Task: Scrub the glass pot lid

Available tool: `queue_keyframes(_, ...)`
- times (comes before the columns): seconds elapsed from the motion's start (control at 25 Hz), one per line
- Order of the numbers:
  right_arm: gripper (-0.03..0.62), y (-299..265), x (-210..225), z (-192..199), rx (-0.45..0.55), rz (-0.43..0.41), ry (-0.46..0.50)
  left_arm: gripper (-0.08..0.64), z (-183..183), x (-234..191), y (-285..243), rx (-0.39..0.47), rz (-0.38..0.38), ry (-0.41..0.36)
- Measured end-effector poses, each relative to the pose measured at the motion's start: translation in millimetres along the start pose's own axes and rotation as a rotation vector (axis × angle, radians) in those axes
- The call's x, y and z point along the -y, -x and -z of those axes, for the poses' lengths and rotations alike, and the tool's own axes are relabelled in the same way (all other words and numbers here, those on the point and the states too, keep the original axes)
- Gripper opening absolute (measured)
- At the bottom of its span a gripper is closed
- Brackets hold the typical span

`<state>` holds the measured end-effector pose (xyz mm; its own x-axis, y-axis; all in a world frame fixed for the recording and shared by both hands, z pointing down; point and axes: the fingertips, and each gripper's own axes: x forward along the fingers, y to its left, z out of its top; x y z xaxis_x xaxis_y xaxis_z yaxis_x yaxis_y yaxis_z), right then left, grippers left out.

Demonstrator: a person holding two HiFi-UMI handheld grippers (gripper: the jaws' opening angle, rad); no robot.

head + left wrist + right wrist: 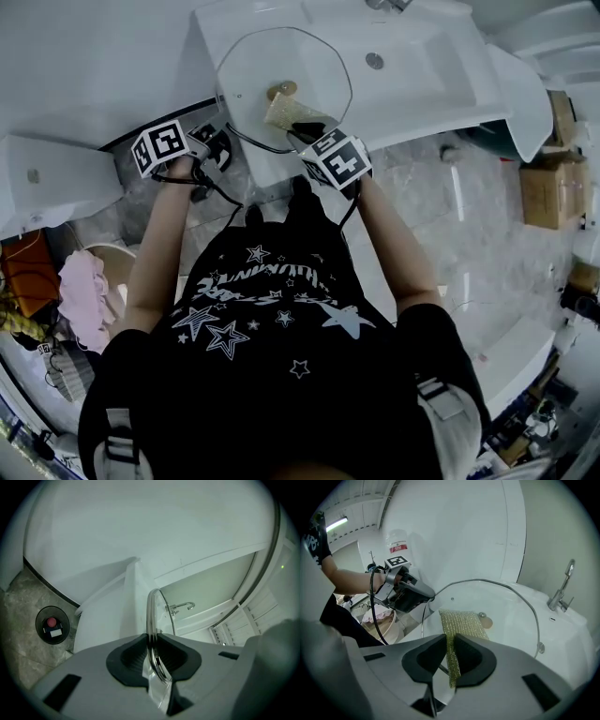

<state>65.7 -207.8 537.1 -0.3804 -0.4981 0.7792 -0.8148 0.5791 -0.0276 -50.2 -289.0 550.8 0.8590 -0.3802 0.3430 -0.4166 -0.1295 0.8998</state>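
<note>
The round glass pot lid (251, 73) with a steel rim is held over the white sink (422, 66). My left gripper (214, 142) is shut on the lid's rim at its near left edge. In the left gripper view the rim (151, 616) runs edge-on between the pads of that gripper (153, 656). My right gripper (306, 133) is shut on a golden mesh scouring cloth (286, 112). The cloth (461, 625) lies on the glass beside the lid's knob (486, 619), held by the right gripper (451, 660). The left gripper (410, 595) shows at the lid (511, 606)'s far left.
A chrome faucet (562, 590) stands at the sink's far side. A white fixture (47, 178) is at the left, with a pink cloth (84, 291) in a basket below it. Cardboard boxes (548, 187) stand on the marble floor at the right. A round floor drain (52, 624) is low left.
</note>
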Motion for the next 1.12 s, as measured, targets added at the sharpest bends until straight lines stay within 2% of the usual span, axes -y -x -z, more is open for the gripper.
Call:
queue_keyframes(0.28, 0.058, 17.3, 3.3, -11.2, 0.080, 0.052, -0.011, 0.071, 3.0, 3.2, 0.5, -0.016, 0.037, 0.003)
queue_keyframes(0.52, 0.058, 27.7, 10.3, -19.6, 0.115, 0.046, 0.004, 0.078, 9.2, 10.8, 2.2, -0.027, 0.068, -0.017)
queue_keyframes(0.88, 0.058, 50.4, 8.8, -27.5, 0.241, 0.020, -0.015, 0.127, 17.3, 10.8, 30.5, 0.098, 0.039, -0.025)
queue_keyframes(1.12, 0.058, 91.0, -5.8, -16.6, 0.322, 0.017, -0.025, 0.127, 61.8, 27.1, 55.7, 0.144, 0.017, -0.032)
